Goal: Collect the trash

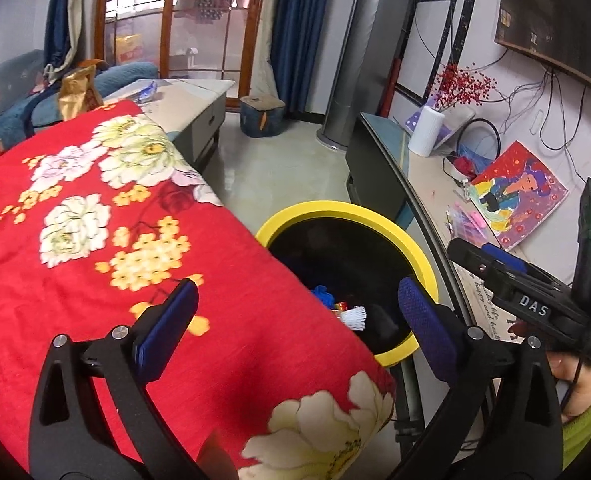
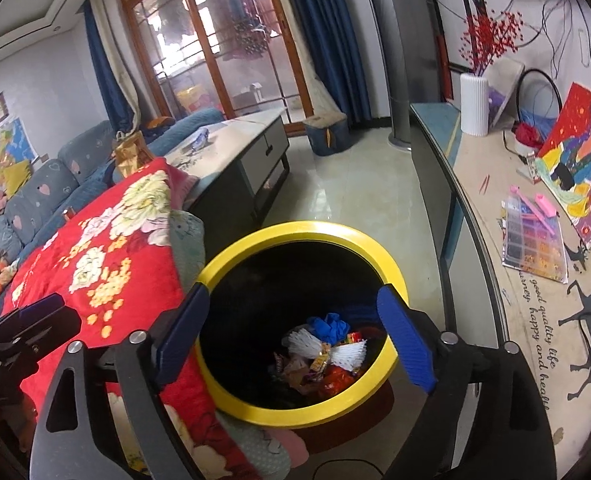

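Right gripper [image 2: 295, 332] hangs over the yellow-rimmed bin [image 2: 255, 240], jaws spread wide with nothing between them; its blue pads [image 2: 405, 340] frame the bin's mouth. Trash [image 2: 323, 356] lies at the bottom of the bin: white pleated paper, a blue crumpled piece, red and orange wrappers. Left gripper [image 1: 299, 324] sits lower left over the near edge of the red floral blanket [image 1: 95, 240], jaws likewise wide apart and holding nothing. Bin stands on the floor, touching the blanket's right edge, with the dark-edged surface [image 2: 495, 184] just beside it on the right. On that surface: a white ribbed vase [image 2: 474, 104] with red berry sprigs, a colourful painting [image 2: 579, 160], a bead tray [image 2: 535, 244]. Grey coffee table [image 2: 255, 140] beyond the blanket.
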`<state>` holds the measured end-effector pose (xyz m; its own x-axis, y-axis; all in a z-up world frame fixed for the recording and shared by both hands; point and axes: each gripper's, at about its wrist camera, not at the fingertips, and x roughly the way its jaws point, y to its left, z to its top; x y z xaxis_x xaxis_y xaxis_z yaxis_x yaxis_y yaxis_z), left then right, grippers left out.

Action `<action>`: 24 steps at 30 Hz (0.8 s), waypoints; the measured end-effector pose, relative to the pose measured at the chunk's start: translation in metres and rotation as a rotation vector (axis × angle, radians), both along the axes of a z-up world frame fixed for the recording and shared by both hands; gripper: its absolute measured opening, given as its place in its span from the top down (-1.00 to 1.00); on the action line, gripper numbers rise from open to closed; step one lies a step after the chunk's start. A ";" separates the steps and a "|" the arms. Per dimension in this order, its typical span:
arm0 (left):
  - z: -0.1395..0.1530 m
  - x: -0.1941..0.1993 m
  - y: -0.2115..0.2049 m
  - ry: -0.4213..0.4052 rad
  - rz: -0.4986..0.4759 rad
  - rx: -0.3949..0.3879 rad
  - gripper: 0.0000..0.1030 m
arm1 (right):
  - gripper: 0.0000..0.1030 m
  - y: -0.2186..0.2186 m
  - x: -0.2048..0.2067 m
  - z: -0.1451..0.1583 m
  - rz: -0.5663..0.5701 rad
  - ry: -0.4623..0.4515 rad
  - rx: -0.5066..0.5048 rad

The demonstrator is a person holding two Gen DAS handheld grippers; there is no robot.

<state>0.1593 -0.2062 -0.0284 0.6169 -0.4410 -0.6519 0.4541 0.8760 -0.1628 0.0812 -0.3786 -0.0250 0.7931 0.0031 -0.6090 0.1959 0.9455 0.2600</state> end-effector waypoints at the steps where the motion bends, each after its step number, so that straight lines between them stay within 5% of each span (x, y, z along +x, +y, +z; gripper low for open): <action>1: 0.002 -0.002 0.003 -0.006 0.004 -0.001 -0.78 | -0.64 0.003 -0.002 0.003 0.006 -0.006 -0.003; 24: 0.021 -0.070 0.104 -0.145 0.197 0.015 -0.79 | -0.87 0.109 -0.052 0.042 0.107 -0.157 -0.111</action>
<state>0.0894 -0.1020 -0.0076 0.7778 -0.2942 -0.5554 0.2924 0.9516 -0.0947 0.0296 -0.2700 0.0173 0.8770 0.0320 -0.4795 0.0585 0.9832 0.1727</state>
